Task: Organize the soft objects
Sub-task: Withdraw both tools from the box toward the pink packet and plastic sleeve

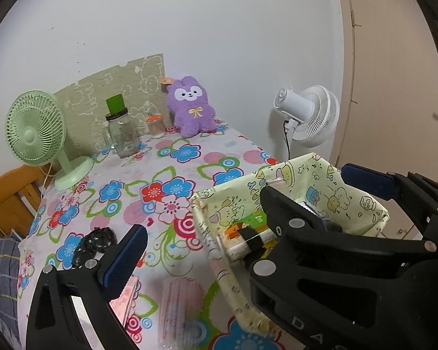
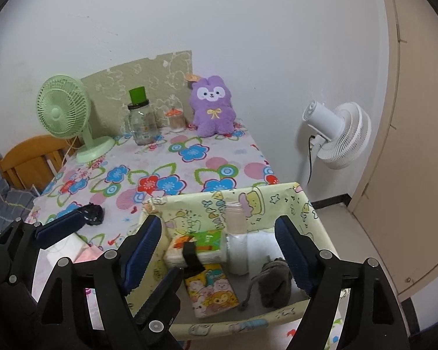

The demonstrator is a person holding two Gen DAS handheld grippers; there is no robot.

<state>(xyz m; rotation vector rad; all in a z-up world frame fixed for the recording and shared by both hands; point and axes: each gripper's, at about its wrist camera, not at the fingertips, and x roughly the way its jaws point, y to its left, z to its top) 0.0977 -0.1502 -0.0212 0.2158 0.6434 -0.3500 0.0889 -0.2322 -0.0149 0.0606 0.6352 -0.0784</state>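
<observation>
Wooden chair (image 2: 29, 157): stood at the far left, beside the surface, with grey checked bedding below it.
Green fan (image 2: 65, 110): stood upright on the far left part of the flowered surface (image 2: 172, 157).
Glass jar (image 2: 140, 122): stood right of the fan, green lid on top, with a small orange-lidded pot (image 2: 175, 121) just beside it.
Purple plush (image 2: 211, 106): sat upright against the wall at the back edge of the surface.
Black item (image 2: 92, 213): lay on the cloth near the front left, too dark for me to tell what it was.
Left tongs (image 1: 248, 213): stood wide apart, one blue pad over the cloth, the other past the basket's far rim; nothing was gripped.
Fabric basket (image 2: 248, 201): pale yellow with cartoon print, it sat at the front right corner of the surface.
Basket contents: a tissue pack (image 2: 198, 246), a cartoon-printed pack (image 2: 211, 290) in front of it, a white bottle (image 2: 238, 242) upright in the middle, and a grey soft bundle (image 2: 274, 283) at the right.
Right tongs (image 2: 219, 255): hung well open over the basket, empty; the grey bundle lay just inside the right pad, loose on the basket floor.
White fan (image 2: 338, 135): hung at the wall, right of the surface.
</observation>
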